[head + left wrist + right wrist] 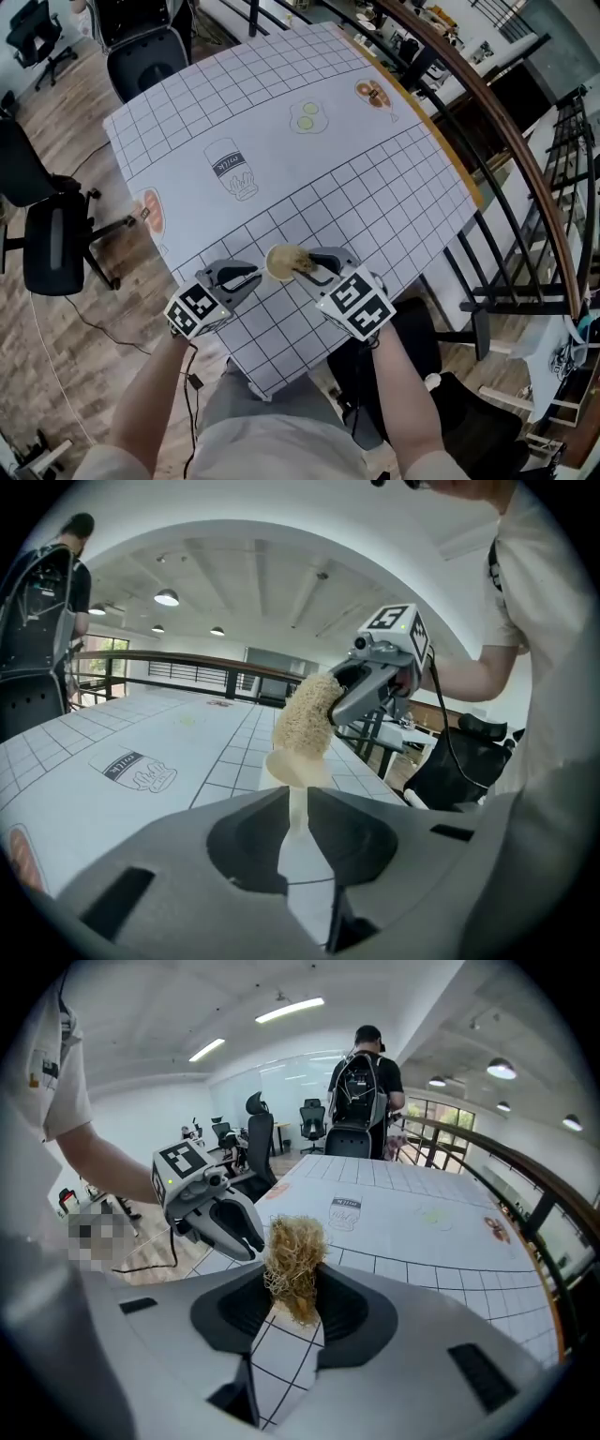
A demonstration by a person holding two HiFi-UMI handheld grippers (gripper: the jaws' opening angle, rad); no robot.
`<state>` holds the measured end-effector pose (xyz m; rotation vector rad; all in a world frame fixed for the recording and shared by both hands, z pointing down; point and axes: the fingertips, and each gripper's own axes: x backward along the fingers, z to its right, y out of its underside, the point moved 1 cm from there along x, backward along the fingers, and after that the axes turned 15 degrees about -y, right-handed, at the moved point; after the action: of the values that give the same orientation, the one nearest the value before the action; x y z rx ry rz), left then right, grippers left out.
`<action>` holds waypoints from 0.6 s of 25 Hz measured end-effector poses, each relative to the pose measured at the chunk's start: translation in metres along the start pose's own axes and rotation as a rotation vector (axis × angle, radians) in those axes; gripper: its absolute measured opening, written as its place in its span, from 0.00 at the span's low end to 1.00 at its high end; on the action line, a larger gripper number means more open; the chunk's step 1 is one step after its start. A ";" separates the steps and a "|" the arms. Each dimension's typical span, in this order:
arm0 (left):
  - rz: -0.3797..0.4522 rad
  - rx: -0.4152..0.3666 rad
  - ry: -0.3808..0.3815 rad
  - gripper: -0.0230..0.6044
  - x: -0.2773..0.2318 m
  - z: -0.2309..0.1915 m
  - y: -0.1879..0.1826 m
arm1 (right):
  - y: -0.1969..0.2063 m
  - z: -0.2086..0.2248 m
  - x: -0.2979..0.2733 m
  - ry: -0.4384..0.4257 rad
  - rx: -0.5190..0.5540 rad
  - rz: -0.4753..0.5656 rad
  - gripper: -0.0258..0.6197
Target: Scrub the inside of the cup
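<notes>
Right tool clamps a wiry scrubber, apparently inside the cream cup the left tool pinches.

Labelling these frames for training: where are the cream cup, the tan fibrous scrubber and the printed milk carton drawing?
cream cup (296, 769): left gripper view, its upper wall.
tan fibrous scrubber (295, 1256): right gripper view, middle of bundle.
printed milk carton drawing (232, 170): head view, carton body.

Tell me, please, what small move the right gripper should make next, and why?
Probably push the scrubber deeper into the cup: the right gripper holds it at the mouth, mostly outside, while the left gripper grips the cup.
</notes>
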<state>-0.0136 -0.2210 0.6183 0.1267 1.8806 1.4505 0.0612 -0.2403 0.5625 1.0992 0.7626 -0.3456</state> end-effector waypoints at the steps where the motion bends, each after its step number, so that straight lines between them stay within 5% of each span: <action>1: 0.021 0.012 -0.018 0.12 0.006 -0.001 -0.006 | -0.003 -0.003 0.003 0.018 0.001 0.020 0.24; 10: 0.214 0.059 -0.117 0.11 0.069 0.008 -0.074 | -0.046 -0.044 0.048 0.159 0.013 0.230 0.24; 15: 0.233 -0.010 -0.147 0.09 0.099 0.022 -0.113 | -0.070 -0.064 0.077 0.240 0.065 0.323 0.24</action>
<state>-0.0319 -0.1946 0.4698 0.4482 1.7839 1.5596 0.0490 -0.2049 0.4465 1.3182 0.7725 0.0369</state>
